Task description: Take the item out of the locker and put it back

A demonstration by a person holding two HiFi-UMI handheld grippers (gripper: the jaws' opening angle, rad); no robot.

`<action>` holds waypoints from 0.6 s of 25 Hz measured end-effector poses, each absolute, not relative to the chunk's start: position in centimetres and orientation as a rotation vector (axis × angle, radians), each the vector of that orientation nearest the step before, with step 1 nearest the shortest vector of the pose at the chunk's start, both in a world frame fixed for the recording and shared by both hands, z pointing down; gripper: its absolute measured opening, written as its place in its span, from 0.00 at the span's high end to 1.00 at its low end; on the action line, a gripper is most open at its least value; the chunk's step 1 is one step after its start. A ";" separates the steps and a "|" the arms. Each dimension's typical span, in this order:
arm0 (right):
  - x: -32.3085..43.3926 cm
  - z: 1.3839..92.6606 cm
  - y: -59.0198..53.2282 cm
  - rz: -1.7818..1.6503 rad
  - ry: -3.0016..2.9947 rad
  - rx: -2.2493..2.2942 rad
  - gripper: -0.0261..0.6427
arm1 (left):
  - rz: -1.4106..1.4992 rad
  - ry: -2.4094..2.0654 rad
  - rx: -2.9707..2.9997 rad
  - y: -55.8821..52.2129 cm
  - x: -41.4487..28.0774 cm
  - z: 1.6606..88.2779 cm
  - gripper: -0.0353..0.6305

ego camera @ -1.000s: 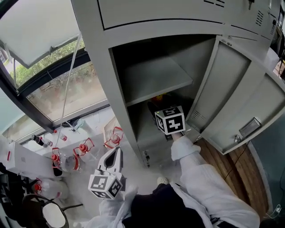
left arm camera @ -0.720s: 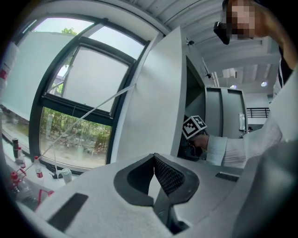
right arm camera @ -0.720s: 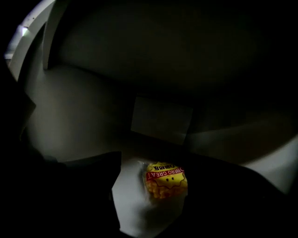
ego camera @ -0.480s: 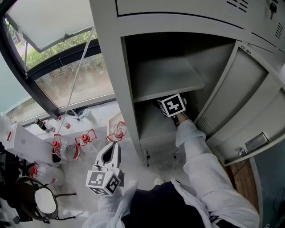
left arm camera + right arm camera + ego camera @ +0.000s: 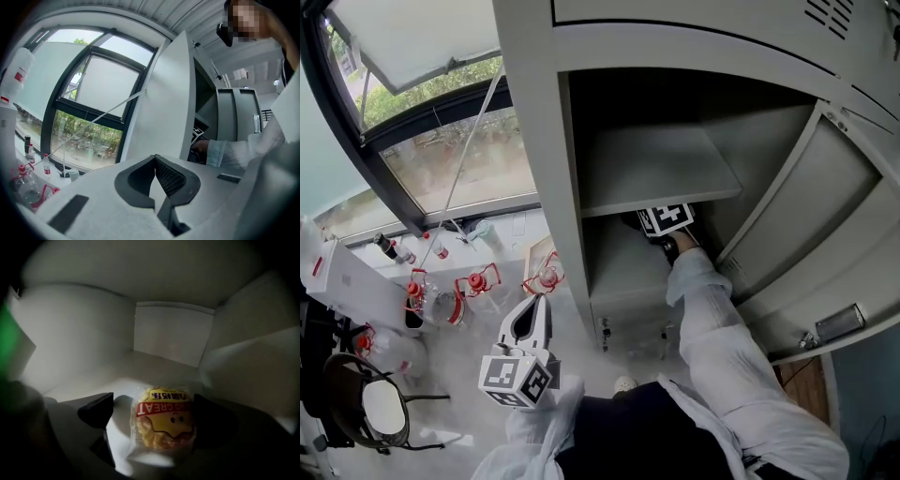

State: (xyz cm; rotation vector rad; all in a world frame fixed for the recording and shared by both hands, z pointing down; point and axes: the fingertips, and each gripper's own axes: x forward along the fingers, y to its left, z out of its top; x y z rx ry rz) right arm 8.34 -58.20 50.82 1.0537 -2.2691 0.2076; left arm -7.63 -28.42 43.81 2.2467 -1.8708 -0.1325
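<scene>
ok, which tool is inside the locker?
The right tool, under the shelf, jaws just opening around the snack packet; the left tool is outside, shut.

Clear-wrapped yellow snack packet (image 5: pixel 164 420) lies flat in the open locker (image 5: pixel 534 141), lower compartment.

Right arm reaching forward and down, left gripper held low

Our right arm (image 5: pixel 712 328), in a white sleeve, stretches away from us. The right gripper (image 5: pixel 153 405) at its end tilts downward, and from the head view we see only its marker cube (image 5: pixel 666 218). Its jaws have just been opening and now stand wide apart, with a snack packet (image 5: pixel 163 425) lying between them. One pad stands clear of the packet, and we cannot tell whether the other touches it. Our left gripper (image 5: pixel 540 307) is held low beside our body, pointing level and away from us, jaws closed tip to tip on nothing, its cube nearest us.
</scene>
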 end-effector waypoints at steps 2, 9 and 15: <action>8.5 49.0 -56.5 0.204 -2.245 1.064 0.18 | -0.136 -1.864 2.246 -28.5 -7.2 44.1 0.94; 8.4 47.6 -52.8 0.132 -2.213 1.041 0.38 | -0.116 -1.825 2.254 -27.8 -6.2 45.1 0.94; 7.6 47.3 -50.9 0.008 -2.199 0.986 0.48 | -0.097 -1.787 2.285 -27.0 -6.4 44.9 0.94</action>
